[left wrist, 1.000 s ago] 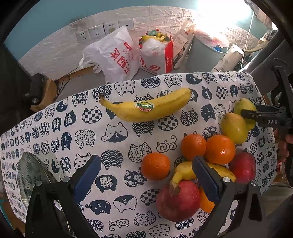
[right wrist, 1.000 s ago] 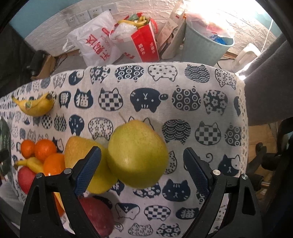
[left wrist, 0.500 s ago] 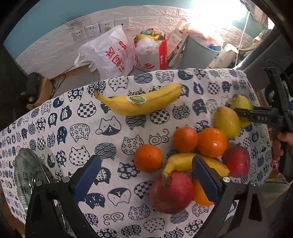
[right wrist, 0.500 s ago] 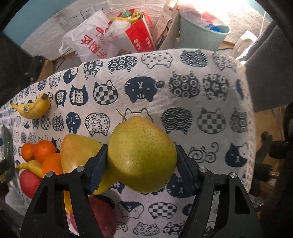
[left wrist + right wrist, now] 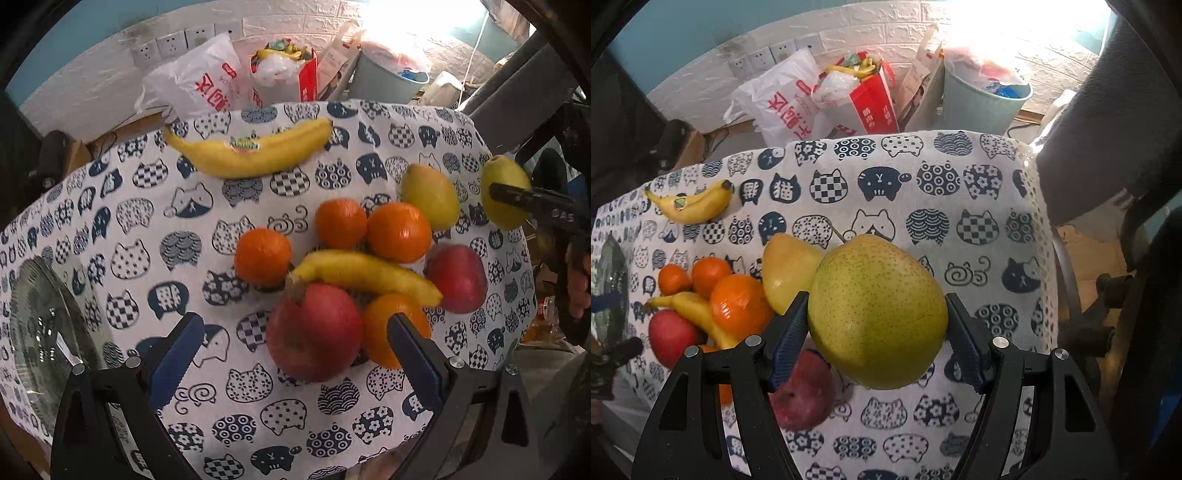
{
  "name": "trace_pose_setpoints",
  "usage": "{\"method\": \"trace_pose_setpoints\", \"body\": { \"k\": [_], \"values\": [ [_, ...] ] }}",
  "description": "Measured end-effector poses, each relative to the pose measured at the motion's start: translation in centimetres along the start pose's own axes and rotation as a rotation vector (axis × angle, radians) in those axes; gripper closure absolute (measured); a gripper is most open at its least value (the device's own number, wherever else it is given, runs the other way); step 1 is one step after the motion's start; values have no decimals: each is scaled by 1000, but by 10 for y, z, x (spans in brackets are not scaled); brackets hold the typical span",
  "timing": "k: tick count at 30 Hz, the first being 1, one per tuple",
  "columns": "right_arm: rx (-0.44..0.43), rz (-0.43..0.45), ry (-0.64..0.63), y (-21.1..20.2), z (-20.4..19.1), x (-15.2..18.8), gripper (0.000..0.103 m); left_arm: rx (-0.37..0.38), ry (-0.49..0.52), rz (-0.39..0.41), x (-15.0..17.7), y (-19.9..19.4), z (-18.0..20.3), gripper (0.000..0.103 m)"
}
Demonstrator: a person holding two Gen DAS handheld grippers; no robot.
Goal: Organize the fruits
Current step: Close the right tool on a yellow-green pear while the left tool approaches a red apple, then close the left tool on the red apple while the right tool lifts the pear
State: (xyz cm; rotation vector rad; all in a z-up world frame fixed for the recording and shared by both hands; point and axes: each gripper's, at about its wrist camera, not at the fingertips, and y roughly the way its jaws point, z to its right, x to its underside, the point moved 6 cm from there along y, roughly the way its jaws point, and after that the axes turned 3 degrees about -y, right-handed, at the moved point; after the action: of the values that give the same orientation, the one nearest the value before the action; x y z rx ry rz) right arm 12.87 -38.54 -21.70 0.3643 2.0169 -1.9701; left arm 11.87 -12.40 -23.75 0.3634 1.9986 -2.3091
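A green pear (image 5: 877, 314) is pinched between the pads of the right gripper (image 5: 877, 332), seemingly mid-sorting, while the left gripper (image 5: 291, 354) is held spread above a red apple (image 5: 314, 332); a clear setting-down spot is needed next.

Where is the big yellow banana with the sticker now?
The big yellow banana with the sticker lies alone near the tablecloth's far edge, apart from the fruit pile, in front of the white plastic bag.
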Motion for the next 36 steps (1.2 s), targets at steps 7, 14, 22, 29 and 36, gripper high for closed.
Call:
{"method": "trace_pose_setpoints", "body": {
  "k": [7, 14, 22, 29, 36],
  "values": [
    [-6, 23, -30, -15, -9, 15, 32, -18, 5, -15, 8, 16, -2, 2],
    [-25, 19, -33, -16, -16, 24, 32, -2, 15, -58, 15, 35, 5, 3],
    [-49, 25, -54, -20, -28, 28, 32, 79, -17, -69, 11, 44, 9, 23],
    [-35, 29, -87, -20, -40, 28, 32, 80, 26, -54, 9, 45, 17, 28],
    [-16, 54, -125, -28, -52, 28, 32, 21, 68, -25, 15, 31, 12, 28]
  ]
}}
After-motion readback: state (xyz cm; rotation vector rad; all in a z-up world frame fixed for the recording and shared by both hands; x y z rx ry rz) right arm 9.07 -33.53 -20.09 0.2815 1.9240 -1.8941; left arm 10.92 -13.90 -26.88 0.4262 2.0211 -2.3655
